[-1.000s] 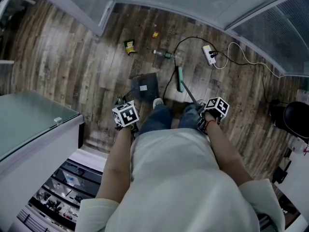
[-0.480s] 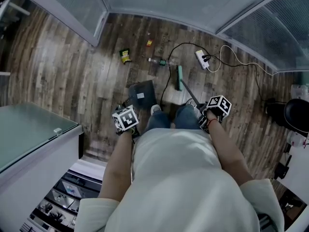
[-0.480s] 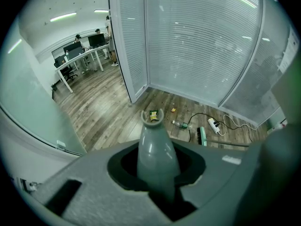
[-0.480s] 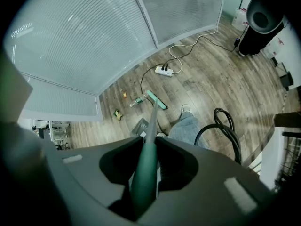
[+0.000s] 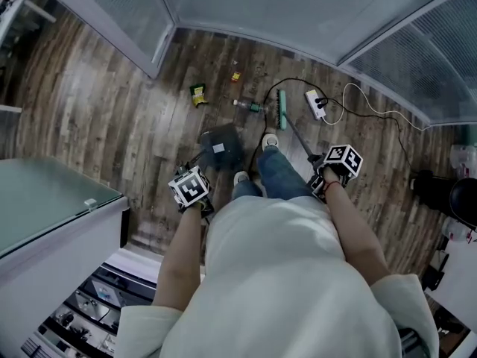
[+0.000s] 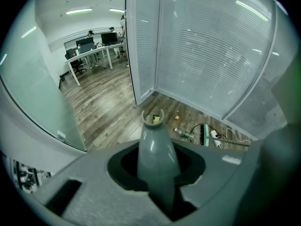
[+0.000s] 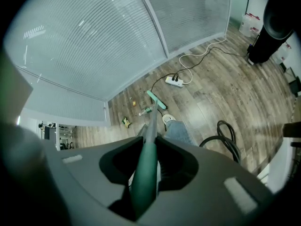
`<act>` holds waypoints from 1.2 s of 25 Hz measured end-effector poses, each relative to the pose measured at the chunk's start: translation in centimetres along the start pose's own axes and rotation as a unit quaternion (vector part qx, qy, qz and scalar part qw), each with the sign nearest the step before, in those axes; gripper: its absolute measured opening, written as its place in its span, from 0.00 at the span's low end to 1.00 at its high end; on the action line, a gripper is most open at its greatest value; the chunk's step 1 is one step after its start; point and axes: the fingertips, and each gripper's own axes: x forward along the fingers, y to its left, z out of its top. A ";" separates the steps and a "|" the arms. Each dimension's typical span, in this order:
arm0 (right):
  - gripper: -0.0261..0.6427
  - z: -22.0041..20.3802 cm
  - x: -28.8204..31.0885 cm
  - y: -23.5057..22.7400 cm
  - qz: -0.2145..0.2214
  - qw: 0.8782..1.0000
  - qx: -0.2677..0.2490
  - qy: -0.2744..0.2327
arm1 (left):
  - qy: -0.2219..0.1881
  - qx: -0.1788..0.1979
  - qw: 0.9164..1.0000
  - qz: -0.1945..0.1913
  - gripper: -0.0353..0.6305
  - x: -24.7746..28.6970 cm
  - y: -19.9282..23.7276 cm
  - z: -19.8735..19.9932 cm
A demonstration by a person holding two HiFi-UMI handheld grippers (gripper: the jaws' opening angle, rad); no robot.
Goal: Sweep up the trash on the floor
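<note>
Premises: an office. Full-height glass partitions [image 6: 207, 55] fitted with slatted blinds meet at a corner. Beyond them lies an open-plan area with rows of white desks [image 6: 94, 51] carrying monitors [image 6: 109, 37] under strip ceiling lighting. Wood-effect plank floor [image 5: 97, 103]; a power strip [image 5: 316, 103] with trailing cables lies on it.

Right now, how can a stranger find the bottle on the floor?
Look at the wooden floor below the glass walls. The bottle lies just left of the green broom head. Unlike the flat green wrapper nearby, it is long and clear.
</note>
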 end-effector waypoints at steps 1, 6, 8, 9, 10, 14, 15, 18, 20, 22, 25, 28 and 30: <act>0.18 0.9 0.1 0.4 0.003 1.000 -0.005 -0.002 | 0.003 -0.012 1.000 0.007 0.19 -0.3 -0.1 0.3; 0.18 5.0 1.5 2.6 0.007 0.999 -0.039 0.007 | 0.000 -0.050 0.998 0.027 0.19 0.7 -0.6 1.4; 0.18 6.9 2.1 3.5 0.002 0.998 -0.060 0.016 | 0.001 -0.065 0.997 0.042 0.19 0.8 -0.8 2.0; 0.18 7.7 2.3 3.9 -0.001 0.997 -0.070 0.021 | 0.001 -0.073 0.996 0.050 0.19 0.9 -1.0 2.4; 0.18 8.5 2.6 4.3 -0.005 0.996 -0.079 0.026 | 0.002 -0.080 0.995 0.057 0.19 0.9 -1.1 2.7; 0.18 11.6 3.7 6.0 -0.019 0.993 -0.110 0.042 | 0.004 -0.108 0.991 0.079 0.19 1.4 -1.7 3.9; 0.18 12.3 3.9 6.3 -0.023 0.992 -0.119 0.046 | 0.005 -0.114 0.990 0.084 0.19 1.6 -1.9 4.1; 0.18 14.0 4.5 6.8 -0.036 0.987 -0.144 0.058 | 0.009 -0.132 0.987 0.092 0.19 2.2 -2.8 4.5; 0.18 14.9 4.9 7.1 -0.041 0.985 -0.155 0.068 | 0.010 -0.144 0.985 0.097 0.19 2.4 -3.3 4.8; 0.18 15.5 5.3 7.4 -0.047 0.982 -0.162 0.080 | 0.011 -0.158 0.982 0.102 0.19 2.6 -3.8 5.1; 0.18 16.2 5.9 7.7 -0.058 0.977 -0.179 0.099 | 0.013 -0.182 0.977 0.109 0.19 3.0 -4.5 5.3; 0.18 16.6 6.5 7.8 -0.069 0.970 -0.203 0.118 | 0.014 -0.195 0.974 0.114 0.19 3.5 -5.5 5.6; 0.18 16.7 6.8 7.9 -0.072 0.965 -0.215 0.129 | 0.016 -0.197 0.973 0.115 0.19 3.8 -6.2 5.7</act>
